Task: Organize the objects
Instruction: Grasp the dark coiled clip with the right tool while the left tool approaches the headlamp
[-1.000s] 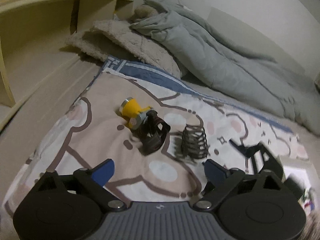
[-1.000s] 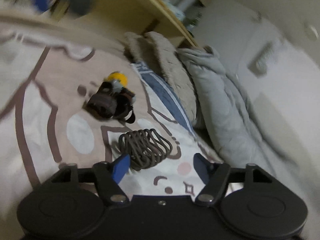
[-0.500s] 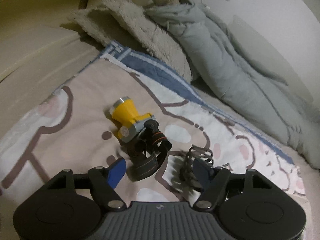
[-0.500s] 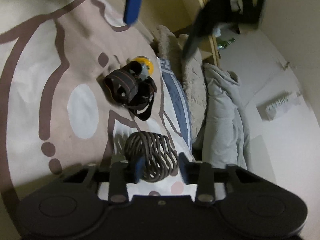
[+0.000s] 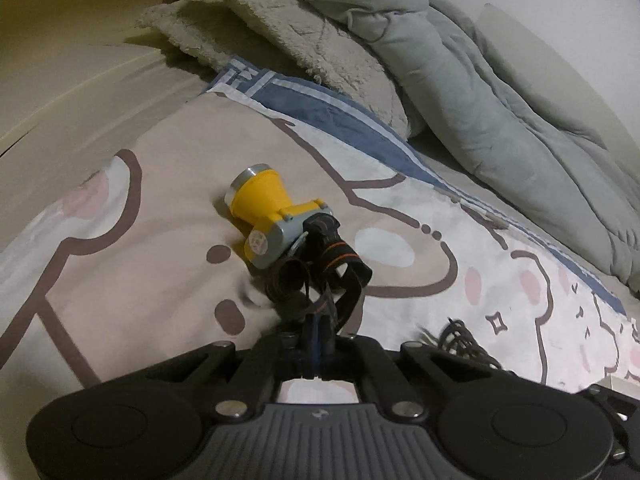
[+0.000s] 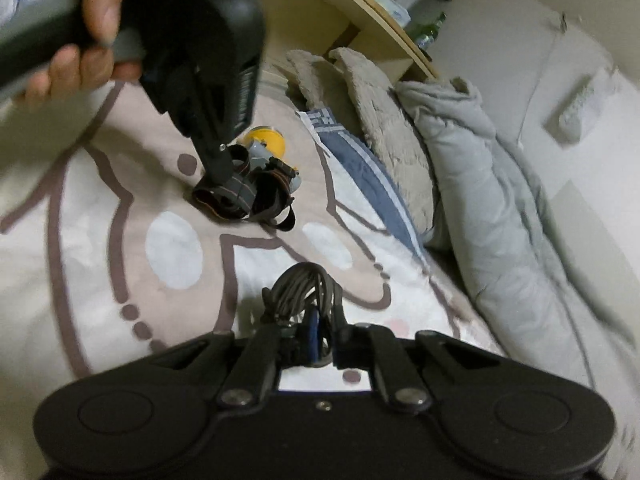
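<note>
At the tip of the left gripper [image 5: 316, 344], pinching a fold of the black strap [image 5: 332, 268], pads pressed together with the webbing between them. Stood spread wide a second ago, short of the strap; since then dropped in closer and clamped. Just beyond the pinch, tangled loops of strap, then the yellow headlamp [image 5: 268, 208] at the far end of them, lying on its side on the patterned bedcover [image 5: 120, 280], not yet lifted.

At the tip of the right gripper [image 6: 316, 336], likewise pressed together, squeezing the near end of the dark wire coil [image 6: 304, 288]. Was open around the coil a second ago, half closed shortly after, now fully nipped, with the wires bunched and flattened where once rounded. Seen from the left wrist as a dark tangle low at the right [image 5: 460, 340], near the headlamp but apart from it.

Farther out in the right wrist view, the left gripper reaching down onto the strap, gripped from above by a hand [image 6: 88, 20]. Beyond that, at the far side of the bed, a fluffy pillow [image 5: 300, 40], a grey duvet [image 5: 480, 92] heaped to the right, and a wooden shelf [image 6: 360, 8] above.

Probably marks the end of the grasping step on both sides at once: each item secured, ready to be carried off to wherever belongs. Worth watching the headlamp, likely to swing from its strap once raised.
</note>
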